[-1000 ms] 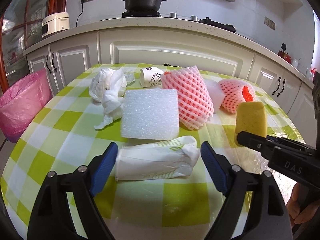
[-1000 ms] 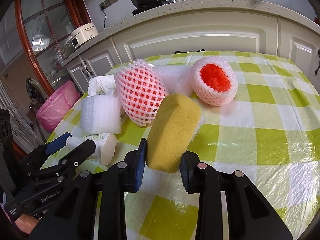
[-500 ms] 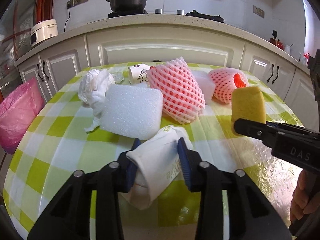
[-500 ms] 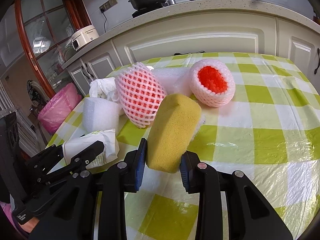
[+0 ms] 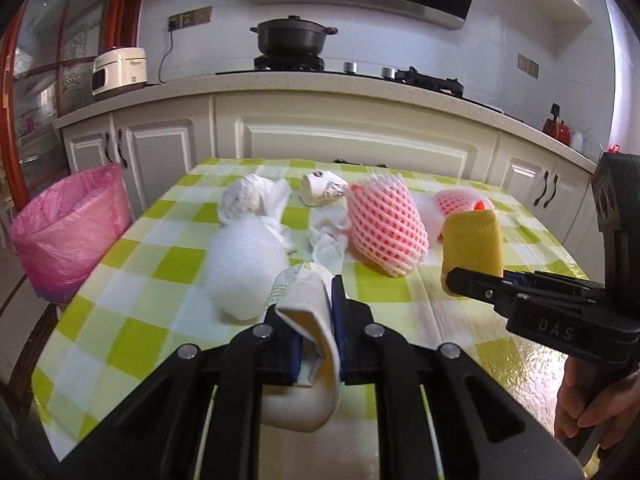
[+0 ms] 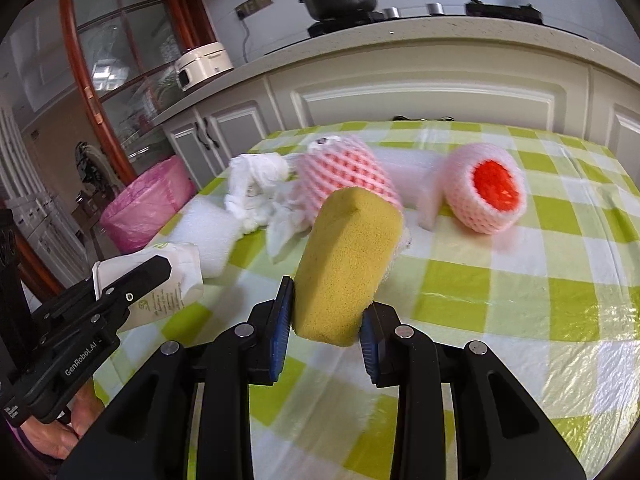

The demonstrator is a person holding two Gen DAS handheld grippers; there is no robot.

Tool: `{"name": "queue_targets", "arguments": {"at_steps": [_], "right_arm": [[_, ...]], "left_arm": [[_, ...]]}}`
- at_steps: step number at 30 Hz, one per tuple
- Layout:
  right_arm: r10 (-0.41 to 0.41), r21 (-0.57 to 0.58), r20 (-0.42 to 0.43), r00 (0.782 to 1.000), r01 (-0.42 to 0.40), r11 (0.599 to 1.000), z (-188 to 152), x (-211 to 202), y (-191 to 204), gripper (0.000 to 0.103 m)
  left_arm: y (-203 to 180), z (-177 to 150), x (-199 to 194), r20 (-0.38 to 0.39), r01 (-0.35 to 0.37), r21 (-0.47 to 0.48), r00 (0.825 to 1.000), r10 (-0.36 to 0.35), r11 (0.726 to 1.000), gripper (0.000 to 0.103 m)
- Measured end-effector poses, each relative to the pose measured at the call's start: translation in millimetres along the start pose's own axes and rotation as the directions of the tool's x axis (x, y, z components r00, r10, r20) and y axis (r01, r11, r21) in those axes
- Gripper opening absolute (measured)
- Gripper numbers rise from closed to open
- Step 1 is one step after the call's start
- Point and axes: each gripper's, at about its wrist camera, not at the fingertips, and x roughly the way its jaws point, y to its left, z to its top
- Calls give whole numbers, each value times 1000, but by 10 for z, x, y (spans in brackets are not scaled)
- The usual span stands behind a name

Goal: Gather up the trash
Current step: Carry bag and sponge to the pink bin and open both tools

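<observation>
We see the left gripper closed on a crumpled white paper bag with green print; its jaws have just been closing, and the bag is now squeezed flat between the blue pads and hangs down in front of them, off the worktop with the green and white checked cloth. The right gripper grips a yellow rectangular sponge at its lower end, and the sponge points up and away from the camera.

On the worktop lie more pieces of trash: a white foam sheet, a bundle of crumpled white tissue, a white paper cup lying on its side, a large pink foam fruit net and a smaller pink foam net with an orange inside. The two nets are apart, with a soft white foam piece between them.

A bin lined with a pink plastic bag stands on the floor, left of the worktop.
</observation>
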Motion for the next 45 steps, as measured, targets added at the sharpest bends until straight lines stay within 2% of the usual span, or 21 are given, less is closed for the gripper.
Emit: {"name": "queue_targets", "arguments": {"at_steps": [11, 20, 30, 38, 45], "right_arm": [[70, -130, 24, 997, -67, 989, 71, -127, 548, 31], [153, -248, 61, 986, -133, 960, 355, -111, 1068, 31], [250, -346, 88, 964, -206, 916, 662, 97, 1553, 31], [326, -381, 75, 942, -275, 883, 901, 490, 1916, 31], [393, -396, 48, 919, -343, 852, 1205, 951, 2269, 31]], "left_arm": [[381, 14, -438, 54, -91, -71, 994, 95, 993, 13], [594, 139, -793, 129, -147, -95, 979, 158, 985, 13], [1061, 298, -922, 161, -251, -153, 948, 275, 956, 13], [1475, 449, -875, 164, -330, -187, 918, 360, 925, 13], [2057, 685, -724, 172, -371, -254, 891, 420, 893, 13]]}}
